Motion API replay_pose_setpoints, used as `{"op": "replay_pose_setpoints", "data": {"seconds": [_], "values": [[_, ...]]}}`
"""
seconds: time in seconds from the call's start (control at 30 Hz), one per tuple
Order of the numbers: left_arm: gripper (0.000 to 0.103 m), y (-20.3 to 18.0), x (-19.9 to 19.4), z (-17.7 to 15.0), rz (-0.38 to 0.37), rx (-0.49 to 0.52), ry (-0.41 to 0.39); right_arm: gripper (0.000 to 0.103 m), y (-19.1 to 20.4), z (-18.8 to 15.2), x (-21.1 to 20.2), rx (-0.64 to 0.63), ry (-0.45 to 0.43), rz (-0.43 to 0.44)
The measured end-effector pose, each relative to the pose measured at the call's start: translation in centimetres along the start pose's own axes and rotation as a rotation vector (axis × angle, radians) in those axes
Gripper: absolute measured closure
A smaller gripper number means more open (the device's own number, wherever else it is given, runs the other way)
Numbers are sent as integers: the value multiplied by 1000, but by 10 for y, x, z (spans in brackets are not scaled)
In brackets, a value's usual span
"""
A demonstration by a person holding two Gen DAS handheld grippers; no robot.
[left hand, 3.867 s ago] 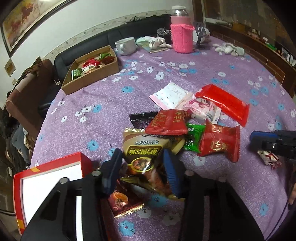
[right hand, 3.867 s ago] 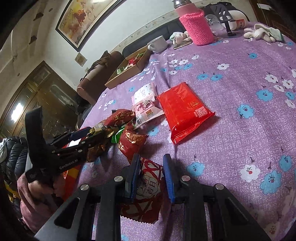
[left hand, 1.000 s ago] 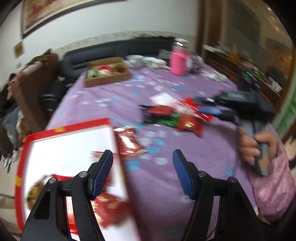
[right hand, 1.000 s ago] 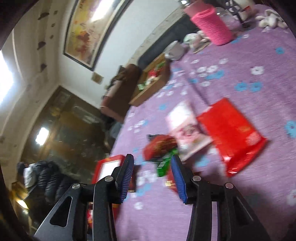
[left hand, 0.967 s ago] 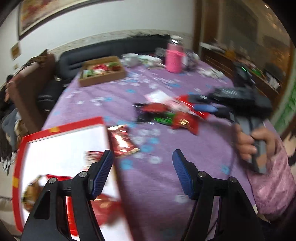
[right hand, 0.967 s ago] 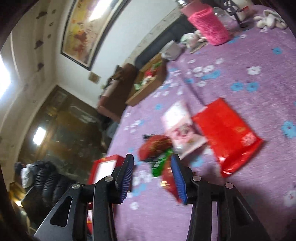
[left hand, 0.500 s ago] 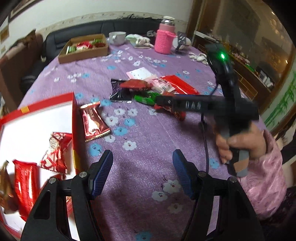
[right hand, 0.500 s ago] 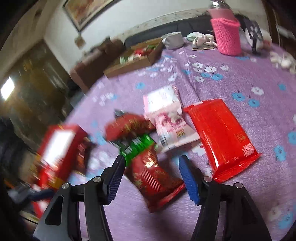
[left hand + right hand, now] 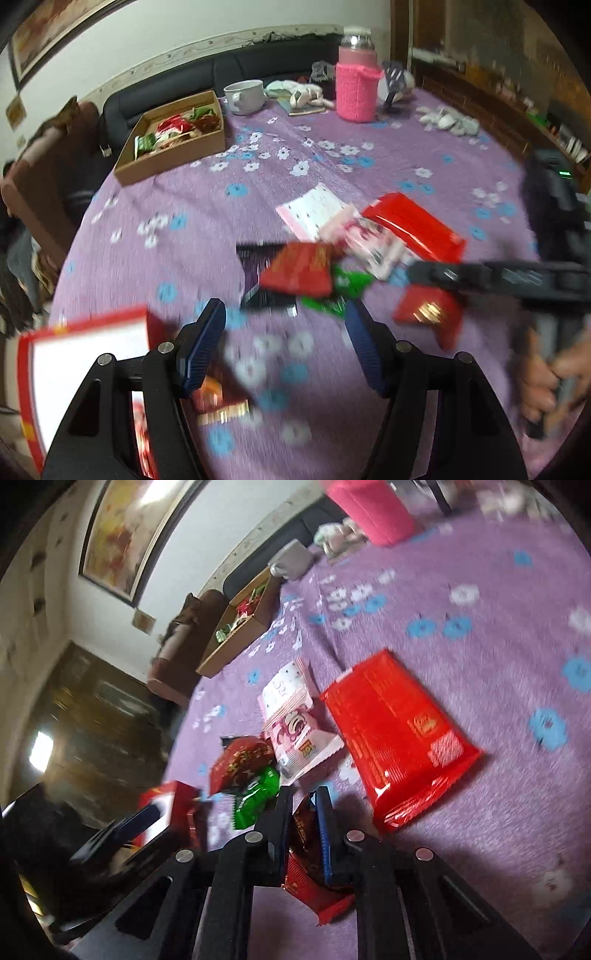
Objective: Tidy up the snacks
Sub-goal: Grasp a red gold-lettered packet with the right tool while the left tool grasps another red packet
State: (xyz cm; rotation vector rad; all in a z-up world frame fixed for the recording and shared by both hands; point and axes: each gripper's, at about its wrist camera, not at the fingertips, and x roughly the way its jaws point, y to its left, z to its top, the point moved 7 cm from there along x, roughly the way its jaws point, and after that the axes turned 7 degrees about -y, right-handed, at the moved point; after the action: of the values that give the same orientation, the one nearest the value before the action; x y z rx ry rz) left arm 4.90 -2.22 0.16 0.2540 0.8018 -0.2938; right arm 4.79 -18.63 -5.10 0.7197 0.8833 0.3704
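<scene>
Crinkly red snack packet pinched in right gripper, floral tablecloth

A pink knitted-sleeve flask and a white ceramic mug are being carried by the purple flowered tablecloth; a black leather sofa is being seen behind.

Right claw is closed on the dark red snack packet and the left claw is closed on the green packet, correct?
Not quite. The right claw is closed on the dark red snack packet, but the left wrist view shows the left claw open and empty; the green packet lies on the purple flowered tablecloth.
</scene>
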Motion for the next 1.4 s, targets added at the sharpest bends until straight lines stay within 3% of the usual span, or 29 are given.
{"op": "replay_pose_setpoints", "data": {"seconds": [0.2,0.33,0.47,0.57,0.63,0.83,0.97,1.03,1.1,1.2,1.4], "values": [[37,-13,41,9,-25,38,77,90,-8,-4,3,64,40,18],[55,-20,51,11,-45,56,92,87,-9,-9,5,85,66,19],[55,-24,53,11,-32,77,76,84,-9,-10,4,89,89,22],[55,-22,49,9,-34,62,60,70,-5,-9,1,65,108,25],[55,-20,45,8,-52,45,53,50,0,-7,-6,14,99,14],[55,-7,11,-12,-47,28,19,41,20,-20,-8,-287,93,-103],[55,4,-17,-25,-51,-11,-18,44,37,-40,1,-542,64,-232],[55,8,-32,-32,-51,-24,-37,61,39,-47,3,-649,43,-311],[55,12,-47,-38,-52,-42,-62,67,40,-49,3,-685,30,-339],[55,20,-69,-44,-67,-75,-98,68,32,-40,-1,-563,20,-283],[55,46,-105,-59,-39,-133,-161,68,53,-38,-2,-390,27,-48]]}}
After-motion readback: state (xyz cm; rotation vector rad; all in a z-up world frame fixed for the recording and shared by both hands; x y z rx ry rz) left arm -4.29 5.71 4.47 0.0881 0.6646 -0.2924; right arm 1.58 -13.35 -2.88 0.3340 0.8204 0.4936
